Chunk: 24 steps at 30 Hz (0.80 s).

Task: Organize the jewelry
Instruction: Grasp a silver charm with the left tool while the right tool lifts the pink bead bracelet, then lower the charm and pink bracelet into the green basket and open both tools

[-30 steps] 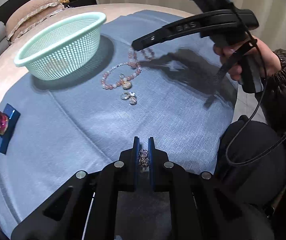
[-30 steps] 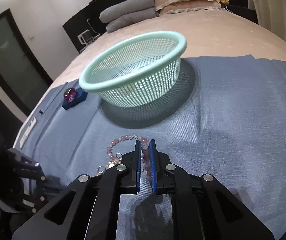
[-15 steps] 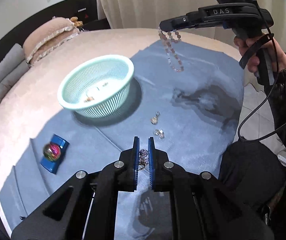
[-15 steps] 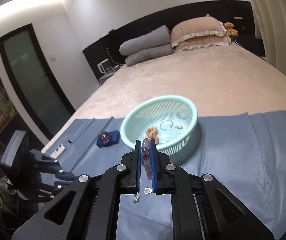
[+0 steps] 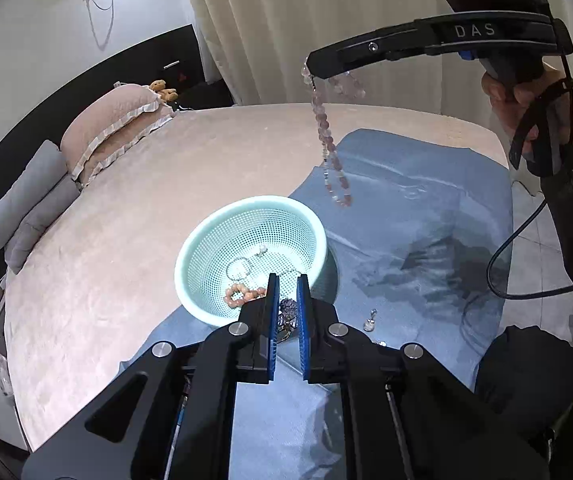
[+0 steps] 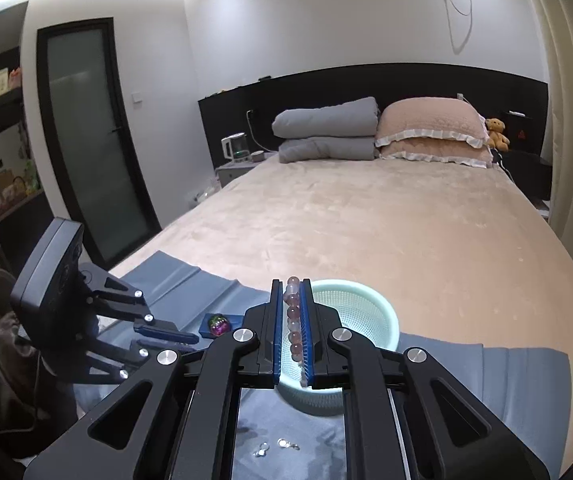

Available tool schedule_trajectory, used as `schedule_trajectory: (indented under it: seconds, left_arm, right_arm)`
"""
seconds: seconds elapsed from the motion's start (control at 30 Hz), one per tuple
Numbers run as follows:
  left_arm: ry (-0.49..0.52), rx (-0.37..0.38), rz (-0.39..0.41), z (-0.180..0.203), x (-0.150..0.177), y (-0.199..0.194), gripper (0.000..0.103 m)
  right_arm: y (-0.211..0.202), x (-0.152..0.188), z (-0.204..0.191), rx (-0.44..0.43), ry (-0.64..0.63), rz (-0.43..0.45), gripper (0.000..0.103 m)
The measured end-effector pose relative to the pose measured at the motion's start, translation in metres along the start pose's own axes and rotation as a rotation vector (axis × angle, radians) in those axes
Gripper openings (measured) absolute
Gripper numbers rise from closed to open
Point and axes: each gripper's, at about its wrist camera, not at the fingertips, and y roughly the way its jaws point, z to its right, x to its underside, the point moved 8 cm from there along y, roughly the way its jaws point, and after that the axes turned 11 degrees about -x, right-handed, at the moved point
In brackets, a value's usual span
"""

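**Bracelet lifted high above the basket**

Bracelet [image 5: 328, 140] of pink beads, lying on the blue cloth [image 5: 426, 208] a second ago, now dangles from the right gripper [image 5: 313, 69], fingers clamped on it, above the green basket [image 5: 190, 256]. The left gripper [image 5: 287, 300] has also risen, fingers pinching a small silver ornament [image 5: 287, 312] near the basket's rim. Two small silver pieces [image 6: 276, 446] remain on the cloth.

Home bedroom: wide bed under beige plush bedspread [image 6: 386, 232] taking up most of the room, frilled pink pillows [image 6: 430, 136] and folded grey quilts [image 6: 326, 132] lying against black headboard [image 6: 406, 80], cream curtains [image 5: 306, 28] hanging alongside.
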Motion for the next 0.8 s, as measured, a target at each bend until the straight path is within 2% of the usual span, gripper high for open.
schedule_trajectory:
  seconds: [0.2,0.37,0.53,0.7,0.73,0.77,0.8]
  left_arm:
    - [-0.017,0.022,0.010,-0.013,-0.012,0.041,0.009]
    - [-0.065,0.047,-0.040,-0.021,-0.006,0.088,0.009]
    - [-0.062,0.058,-0.099,-0.015,0.010,0.122,0.009]
    - [-0.059,0.073,-0.132,-0.004,0.028,0.136,0.009]
    - [-0.061,0.069,-0.139,-0.003,0.031,0.137,0.010]
    - [-0.063,0.060,-0.148,-0.004,0.032,0.139,0.011]
    - [-0.068,0.051,-0.159,-0.005,0.034,0.140,0.026]
  right_arm:
    - [0.039,0.000,0.015,-0.012,-0.020,-0.043,0.008]
    - [0.075,0.008,0.043,-0.018,0.013,-0.059,0.008]
    - [0.116,0.034,0.069,-0.032,0.068,-0.108,0.008]
    - [0.141,0.067,0.094,-0.021,0.135,-0.163,0.009]
    - [0.143,0.073,0.099,-0.017,0.152,-0.179,0.012]
    - [0.144,0.078,0.104,0.000,0.164,-0.189,0.012]
    - [0.143,0.082,0.109,0.016,0.174,-0.193,0.020]
